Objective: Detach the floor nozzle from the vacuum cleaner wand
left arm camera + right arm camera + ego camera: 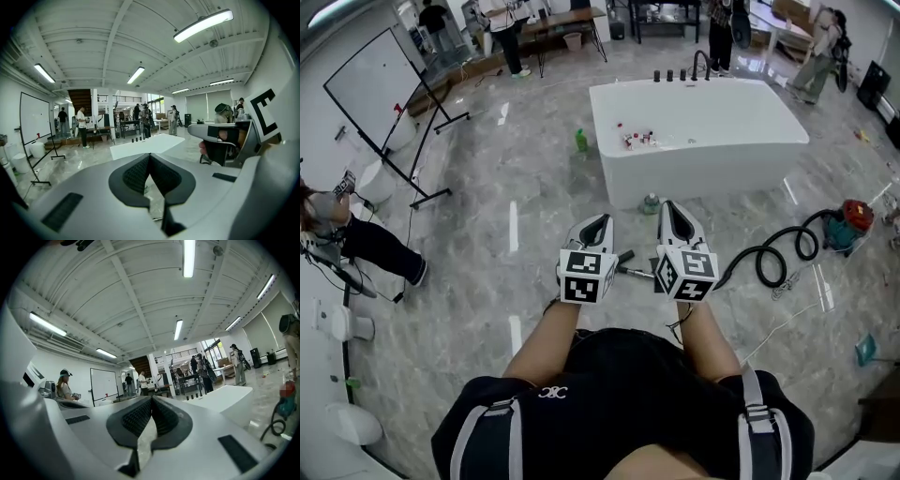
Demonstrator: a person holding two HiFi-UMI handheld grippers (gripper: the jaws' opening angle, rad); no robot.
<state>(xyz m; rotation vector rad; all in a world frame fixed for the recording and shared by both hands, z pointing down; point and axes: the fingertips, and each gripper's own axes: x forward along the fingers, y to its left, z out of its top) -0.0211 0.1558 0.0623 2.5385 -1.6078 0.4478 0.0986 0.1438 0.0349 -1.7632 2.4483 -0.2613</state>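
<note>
A red and teal vacuum cleaner (pixel 851 223) stands on the floor at the right, and its black hose (pixel 773 258) coils toward me. Between my hands a short piece of metal wand (pixel 636 273) with a dark end shows on the floor; the rest is hidden, and I cannot make out the floor nozzle. My left gripper (pixel 598 220) and right gripper (pixel 672 207) are side by side in front of my chest, well above the floor. Both are shut with nothing between the pads. The right gripper view shows the vacuum cleaner (pixel 287 403) and its hose (pixel 275 425) low at the right edge.
A white bathtub (pixel 703 141) stands just ahead, with a green bottle (pixel 580 141) on the floor to its left and a small round object (pixel 651 202) at its near side. A whiteboard on a stand (pixel 375 89) is at the left. Several people stand around the room.
</note>
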